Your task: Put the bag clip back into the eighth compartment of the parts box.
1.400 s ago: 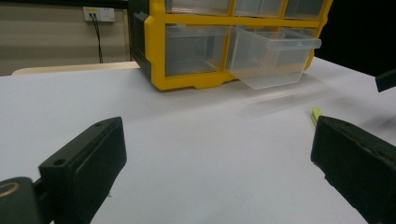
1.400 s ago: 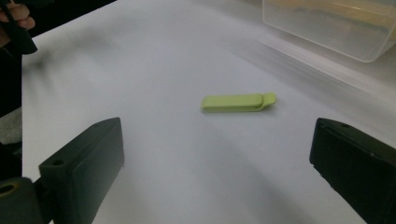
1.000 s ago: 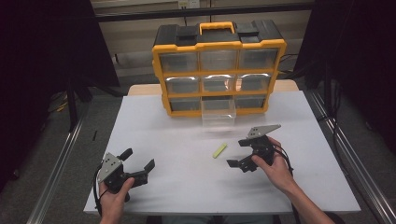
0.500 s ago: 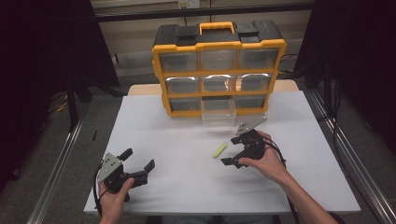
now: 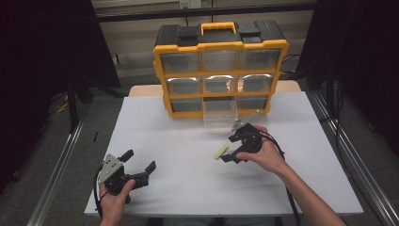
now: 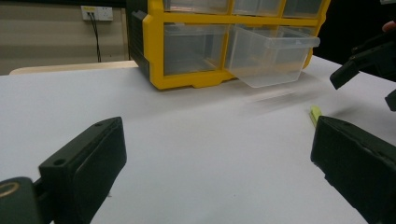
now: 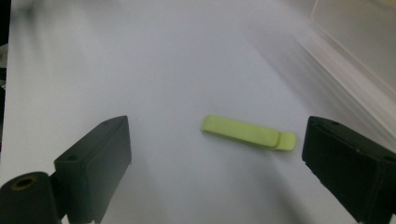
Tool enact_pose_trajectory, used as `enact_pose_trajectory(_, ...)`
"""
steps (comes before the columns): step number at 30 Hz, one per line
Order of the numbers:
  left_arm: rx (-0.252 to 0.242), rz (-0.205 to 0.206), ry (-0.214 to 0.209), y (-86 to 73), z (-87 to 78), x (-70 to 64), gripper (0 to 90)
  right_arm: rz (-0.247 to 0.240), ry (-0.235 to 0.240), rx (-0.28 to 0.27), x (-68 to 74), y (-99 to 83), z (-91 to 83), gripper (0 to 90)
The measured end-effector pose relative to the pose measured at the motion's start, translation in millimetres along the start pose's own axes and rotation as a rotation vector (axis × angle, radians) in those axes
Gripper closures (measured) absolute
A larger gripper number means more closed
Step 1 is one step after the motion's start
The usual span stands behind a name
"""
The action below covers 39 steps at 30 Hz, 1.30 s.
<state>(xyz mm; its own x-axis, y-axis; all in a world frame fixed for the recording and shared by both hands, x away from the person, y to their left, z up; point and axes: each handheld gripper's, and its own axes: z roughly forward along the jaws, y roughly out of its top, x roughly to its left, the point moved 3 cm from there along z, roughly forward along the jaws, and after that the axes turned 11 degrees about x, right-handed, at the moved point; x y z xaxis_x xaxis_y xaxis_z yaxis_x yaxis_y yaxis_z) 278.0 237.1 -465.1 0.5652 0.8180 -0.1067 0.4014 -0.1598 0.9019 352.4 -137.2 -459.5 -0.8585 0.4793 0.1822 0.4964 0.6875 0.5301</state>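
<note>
I have swung my right gripper (image 5: pixel 229 154) in from the table's right until its wide-open, empty jaws bracket the small flat yellow-green plastic clip (image 7: pixel 248 132) lying on the white table (image 5: pixel 188 188), so closing on it looks next.

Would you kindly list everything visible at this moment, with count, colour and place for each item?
Yellow-green strip: one, lying flat on the table, between the right gripper's open jaws but untouched.
Drawer organiser: one, yellow frame with a black top and clear drawers, at the far middle of the table.
Pulled-out drawer: one, clear, bottom row middle, sticking out over the table.
Table: one, white top.
Wall socket: one, white, on the wall behind.
Left gripper: one, black, near left corner, jaws open, in the person's left hand.
Right gripper: one, black, right of centre, jaws open over the strip.
</note>
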Motion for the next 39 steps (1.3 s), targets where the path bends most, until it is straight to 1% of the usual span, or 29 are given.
enact_pose_trajectory(2, 0.0, 0.0, -0.001, 0.0, 0.1, -0.1, 3.6, -0.002, -0.007, 0.028, -1.9, 1.7, 0.2, 8.4)
enact_pose_trajectory(3, 0.015, 0.014, 0.008, -0.3, -0.7, 0.8, 3.6, -0.005, -0.005, 0.027, -2.5, 2.7, 0.7, 8.5)
enact_pose_trajectory(7, 0.015, 0.014, 0.007, -0.5, -0.8, 0.8, 3.6, -0.002, -0.008, 0.076, -3.2, 6.4, 2.4, 9.3)
enact_pose_trajectory(8, 0.015, 0.014, 0.007, -0.4, -0.8, 0.8, 3.6, -0.019, -0.015, 0.081, -4.8, 7.0, 3.4, 9.2)
enact_pose_trajectory(9, 0.015, 0.014, 0.006, -0.4, -0.8, 0.8, 3.6, -0.019, -0.01, 0.095, -5.8, 8.1, 4.4, 9.2)
enact_pose_trajectory(11, 0.011, 0.015, -0.001, -0.3, -0.8, 0.7, 3.6, -0.015, -0.014, 0.106, -6.8, 9.9, 5.6, 9.3)
enact_pose_trajectory(13, 0.002, -0.002, 0.003, 0.0, -0.2, -0.2, 3.6, -0.025, -0.016, 0.114, -8.4, 11.9, 7.3, 9.2)
enact_pose_trajectory(14, 0.015, 0.014, 0.006, -0.4, -0.8, 0.8, 3.6, -0.014, -0.013, 0.124, -8.1, 12.8, 7.6, 8.6)
enact_pose_trajectory(16, 0.014, 0.013, 0.006, -0.4, -0.8, 0.8, 3.6, -0.03, -0.007, 0.135, -9.1, 14.9, 8.7, 7.1)
enact_pose_trajectory(17, 0.014, 0.014, 0.005, -0.3, -0.8, 0.8, 3.6, -0.022, -0.007, 0.148, -8.8, 16.4, 8.5, 7.1)
enact_pose_trajectory(18, 0.014, 0.015, 0.005, -0.3, -0.9, 0.8, 3.6, -0.034, -0.006, 0.154, -9.6, 18.1, 8.7, 7.2)
enact_pose_trajectory(19, 0.004, 0.002, 0.004, -0.1, -0.3, -0.1, 3.6, -0.038, -0.01, 0.161, -9.9, 19.3, 8.9, 7.6)
enact_pose_trajectory(20, 0.014, 0.015, 0.005, -0.3, -0.9, 0.8, 3.6, -0.039, -0.006, 0.164, -10.1, 20.2, 9.2, 7.7)
enact_pose_trajectory(21, 0.014, 0.014, 0.005, -0.3, -1.0, 0.8, 3.6, -0.042, -0.002, 0.177, -10.6, 21.5, 9.7, 8.1)
enact_pose_trajectory(22, 0.014, 0.014, 0.006, -0.4, -0.9, 0.8, 3.6, -0.049, -0.014, 0.193, -11.2, 22.4, 10.5, 8.2)
enact_pose_trajectory(23, 0.014, 0.014, 0.005, -0.4, -0.9, 0.8, 3.6, -0.038, -0.01, 0.212, -10.8, 22.9, 11.1, 8.3)
enact_pose_trajectory(24, 0.011, 0.012, 0.004, -0.3, -0.9, 0.6, 3.6, -0.054, -0.01, 0.223, -12.2, 23.8, 12.0, 8.4)
enact_pose_trajectory(26, 0.005, 0.007, 0.005, 0.1, -0.6, 0.3, 3.6, -0.062, -0.01, 0.23, -14.0, 25.9, 13.0, 8.2)
enact_pose_trajectory(27, 0.003, 0.004, 0.006, 0.0, -0.6, 0.2, 3.6, -0.057, -0.004, 0.233, -14.2, 26.4, 13.6, 8.1)
enact_pose_trajectory(28, 0.003, 0.002, 0.007, -0.1, -0.5, 0.2, 3.6, -0.065, 0.0, 0.234, -15.4, 27.4, 14.2, 8.1)
enact_pose_trajectory(29, 0.013, 0.012, 0.001, -0.4, -0.6, 1.0, 3.6, -0.071, 0.003, 0.24, -16.9, 27.9, 14.9, 8.1)
enact_pose_trajectory(30, 0.015, 0.014, 0.001, -0.6, -0.5, 1.0, 3.6, -0.062, 0.0, 0.252, -17.0, 28.6, 15.3, 8.1)
enact_pose_trajectory(32, 0.015, 0.014, -0.001, -0.6, -0.3, 0.9, 3.6, -0.072, 0.001, 0.269, -19.3, 31.0, 15.9, 8.7)
enact_pose_trajectory(34, 0.016, 0.012, 0.0, -0.5, -0.2, 0.6, 3.6, -0.076, 0.0, 0.274, -19.8, 33.2, 16.9, 9.6)
enact_pose_trajectory(35, 0.015, 0.011, 0.0, -0.6, -0.2, 0.6, 3.6, -0.099, 0.002, 0.291, -20.4, 35.1, 18.0, 10.9)
enact_pose_trajectory(36, 0.017, 0.012, 0.0, -0.7, -0.2, 0.7, 3.6, -0.089, 0.0, 0.301, -18.9, 36.0, 18.9, 12.3)
enact_pose_trajectory(37, 0.017, 0.013, 0.001, -0.7, -0.2, 0.7, 3.6, -0.112, 0.007, 0.319, -19.0, 37.4, 21.0, 14.0)
enact_pose_trajectory(38, 0.017, 0.013, 0.001, -0.7, -0.1, 0.7, 3.6, -0.112, 0.011, 0.334, -18.0, 38.3, 22.1, 14.7)
enact_pose_trajectory(39, 0.017, 0.012, 0.0, -0.7, -0.1, 0.6, 3.6, -0.127, 0.006, 0.35, -18.1, 39.8, 23.5, 14.5)
